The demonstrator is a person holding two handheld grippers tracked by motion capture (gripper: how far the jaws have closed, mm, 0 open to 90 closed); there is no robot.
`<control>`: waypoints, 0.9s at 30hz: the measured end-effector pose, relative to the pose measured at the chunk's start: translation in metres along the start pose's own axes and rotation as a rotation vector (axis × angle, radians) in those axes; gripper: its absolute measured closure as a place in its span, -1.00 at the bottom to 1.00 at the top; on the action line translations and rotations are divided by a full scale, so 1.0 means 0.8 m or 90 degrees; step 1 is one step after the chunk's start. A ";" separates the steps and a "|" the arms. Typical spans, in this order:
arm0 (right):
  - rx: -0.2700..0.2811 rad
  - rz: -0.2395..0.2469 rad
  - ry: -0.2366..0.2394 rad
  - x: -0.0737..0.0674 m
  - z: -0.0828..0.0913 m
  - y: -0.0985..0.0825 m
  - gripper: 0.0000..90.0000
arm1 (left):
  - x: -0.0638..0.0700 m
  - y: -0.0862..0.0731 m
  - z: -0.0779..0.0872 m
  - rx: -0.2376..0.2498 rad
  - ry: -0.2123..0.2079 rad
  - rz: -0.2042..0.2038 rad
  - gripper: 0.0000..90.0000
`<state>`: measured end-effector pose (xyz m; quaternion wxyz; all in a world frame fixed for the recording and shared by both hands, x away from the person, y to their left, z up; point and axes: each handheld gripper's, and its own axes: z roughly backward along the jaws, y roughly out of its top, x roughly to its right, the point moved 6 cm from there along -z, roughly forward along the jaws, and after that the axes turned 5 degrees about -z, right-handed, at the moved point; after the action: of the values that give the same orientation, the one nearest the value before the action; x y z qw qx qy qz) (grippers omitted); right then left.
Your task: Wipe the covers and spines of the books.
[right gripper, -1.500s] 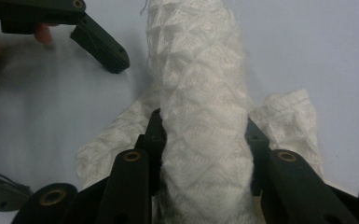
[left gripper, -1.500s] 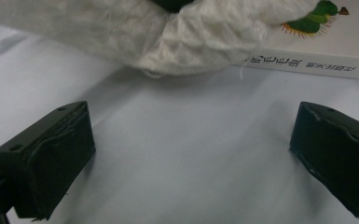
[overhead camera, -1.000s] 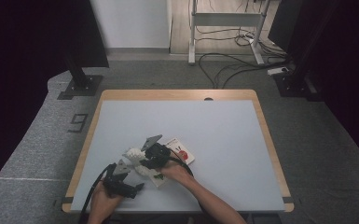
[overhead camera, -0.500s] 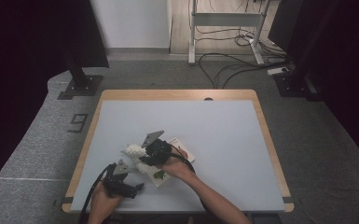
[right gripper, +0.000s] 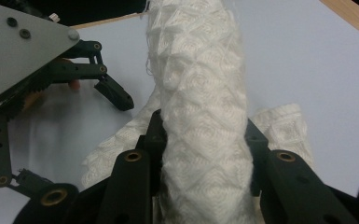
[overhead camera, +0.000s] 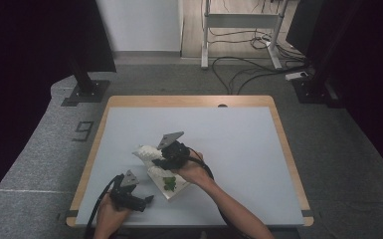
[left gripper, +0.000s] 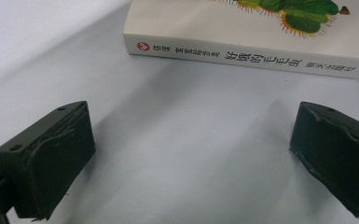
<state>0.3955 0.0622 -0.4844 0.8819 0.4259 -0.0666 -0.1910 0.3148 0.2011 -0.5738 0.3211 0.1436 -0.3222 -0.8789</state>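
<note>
My right gripper [overhead camera: 159, 157] is shut on a white knitted cloth [overhead camera: 146, 151] and holds it up above the table, left of centre. In the right gripper view the cloth [right gripper: 200, 107] rises as a thick bunch from between the two jaws, and more of it lies on the table beyond. A white book [overhead camera: 170, 185] with a green caterpillar on its cover lies just below that hand. My left gripper [overhead camera: 148, 199] rests near the front left edge, open, pointing at the book's spine [left gripper: 247, 58] with nothing between its fingers [left gripper: 51, 158].
The pale table top [overhead camera: 239, 144] has a wooden rim. Beyond its far edge are a stand's base [overhead camera: 85, 92], a desk frame [overhead camera: 239, 35] and cables [overhead camera: 243, 64] on grey carpet. The left gripper [right gripper: 70, 135] with its grey plate lies close beside the cloth.
My right gripper has risen and moved a little away from the front edge, lifting the white cloth higher off the book. The left gripper has stayed where it was.
</note>
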 end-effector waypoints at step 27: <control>0.030 -0.038 -0.074 0.048 0.076 -0.026 0.39 | 0.000 0.000 0.000 0.001 0.000 0.001 -1.00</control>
<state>0.4080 -0.0091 -0.4642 0.8600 0.4368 -0.1098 -0.2401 0.3147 0.2010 -0.5738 0.3216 0.1432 -0.3228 -0.8785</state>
